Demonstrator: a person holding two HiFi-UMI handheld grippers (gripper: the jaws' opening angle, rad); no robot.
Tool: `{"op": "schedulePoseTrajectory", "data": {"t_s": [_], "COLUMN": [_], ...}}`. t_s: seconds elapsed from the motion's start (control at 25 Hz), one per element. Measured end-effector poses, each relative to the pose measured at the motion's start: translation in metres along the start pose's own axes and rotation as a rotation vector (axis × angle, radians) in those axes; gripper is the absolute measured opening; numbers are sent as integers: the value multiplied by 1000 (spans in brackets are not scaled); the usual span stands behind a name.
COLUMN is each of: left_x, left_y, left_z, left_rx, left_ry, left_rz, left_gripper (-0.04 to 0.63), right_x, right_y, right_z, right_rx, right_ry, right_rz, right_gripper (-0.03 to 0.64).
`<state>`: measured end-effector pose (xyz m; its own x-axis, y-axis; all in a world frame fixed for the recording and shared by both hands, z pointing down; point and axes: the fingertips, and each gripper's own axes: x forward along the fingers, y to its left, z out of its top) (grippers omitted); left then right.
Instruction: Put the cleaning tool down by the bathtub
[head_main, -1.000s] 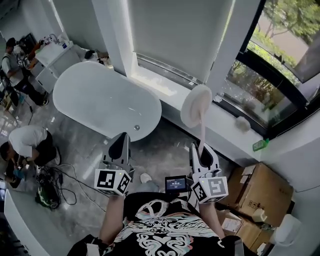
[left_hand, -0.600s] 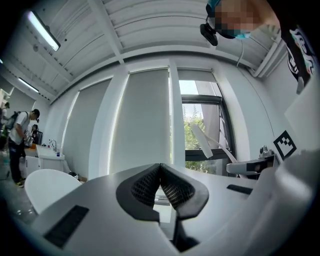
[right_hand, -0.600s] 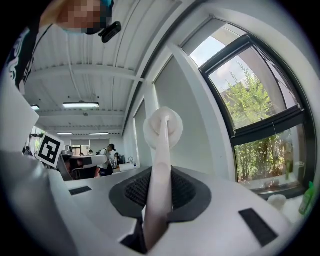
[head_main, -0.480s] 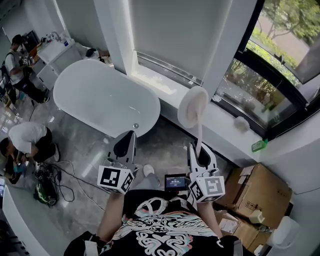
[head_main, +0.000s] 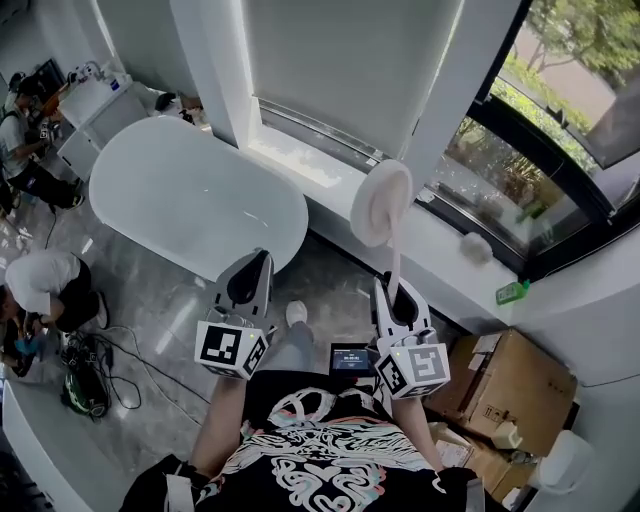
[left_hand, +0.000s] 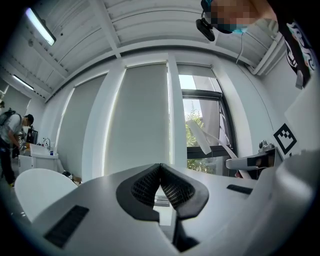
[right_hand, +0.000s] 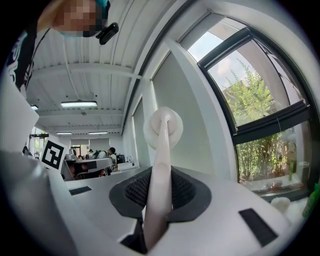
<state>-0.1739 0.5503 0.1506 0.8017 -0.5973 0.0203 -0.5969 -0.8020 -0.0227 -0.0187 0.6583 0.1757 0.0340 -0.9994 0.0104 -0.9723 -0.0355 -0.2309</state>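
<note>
The right gripper (head_main: 396, 291) is clamped on the pale handle of the cleaning tool (head_main: 381, 204), a long-handled brush with a round, cream-white pad for a head. In the head view it is held upright, so the head shows against the white window ledge (head_main: 447, 262), to the right of the bathtub (head_main: 190, 200) and apart from it. The left gripper (head_main: 250, 272) is held alongside, over open grey floor (head_main: 170, 320) just short of the tub's near right end. Both forearms reach forward from the body, with the marker cubes nearest the person. Cardboard boxes (head_main: 512, 385) crowd the near right, and a crouching person (head_main: 45, 283) and cables (head_main: 110, 372) take up the floor at left.

In the left gripper view the jaws are pressed together with nothing between them, pointing at a drawn window blind (left_hand: 137, 120). The tub's rim shows low at left, and the tool's head is seen edge-on at right.

In the right gripper view the handle runs up between the two ribbed pads (right_hand: 182, 192), which grip its lower part. The round head rises above the jaws against the wall, with the window (right_hand: 250, 100) to the right.
</note>
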Motion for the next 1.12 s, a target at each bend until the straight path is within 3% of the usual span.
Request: {"op": "schedulePoseTrajectory", "data": {"t_s": [0.2,0.4,0.72,1.12], "left_x": [59,135,249,333], "left_y": [34,95,183,258], "left_z": [-1,1,6,16], "left_rx": [33,-11,3,-3], "left_ry": [-6,12,39,31], "left_rz": [7,26,20,40], "left_gripper": [17,17,17,17], "right_x": [59,138,280,395], "right_y": [-25,-49,-86,-95], "right_z": [4,15,42,43], "right_rx": [-7,-16,-62,-46], "right_ry": [8,13,15,41], "right_rz": [-15,-34,-44,8], "right_gripper": [91,91,91,91]}}
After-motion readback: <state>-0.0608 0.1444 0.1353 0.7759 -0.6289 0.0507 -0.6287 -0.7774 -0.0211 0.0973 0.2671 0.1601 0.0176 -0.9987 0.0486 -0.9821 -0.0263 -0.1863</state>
